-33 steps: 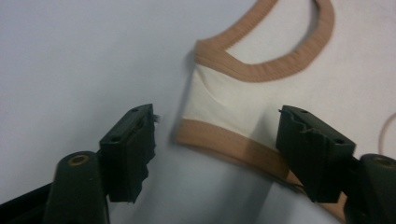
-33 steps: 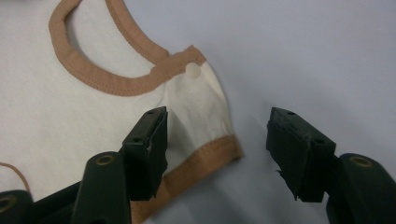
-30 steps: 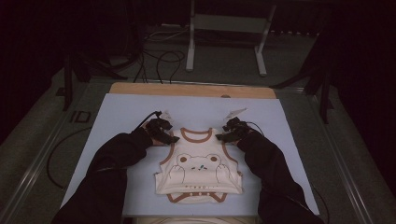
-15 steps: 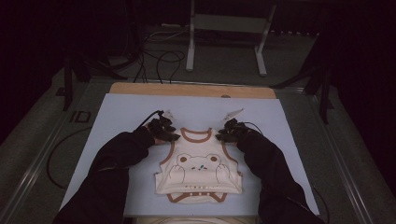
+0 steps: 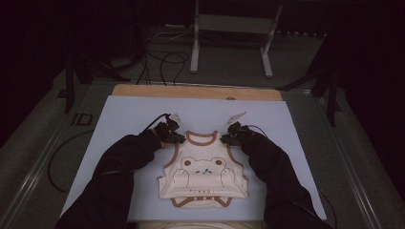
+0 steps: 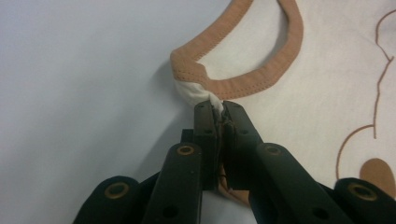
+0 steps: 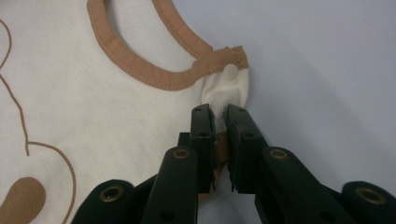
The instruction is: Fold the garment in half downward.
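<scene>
The bodysuit point(image 5: 203, 174) lies flat on the tabletop point(image 5: 129, 114); your left claw point(image 6: 218, 112) and right claw point(image 7: 219, 114) have just been closing, each pinching a shoulder strap; lift both evenly, keeping the fabric taut.

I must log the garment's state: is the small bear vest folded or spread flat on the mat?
Spread flat. The bear vest lies front up, with its whole bear print showing; only its two shoulder corners are pinched.

Dim lab: metal stand point(image 5: 229, 40), floor cables point(image 5: 162, 62)
</scene>
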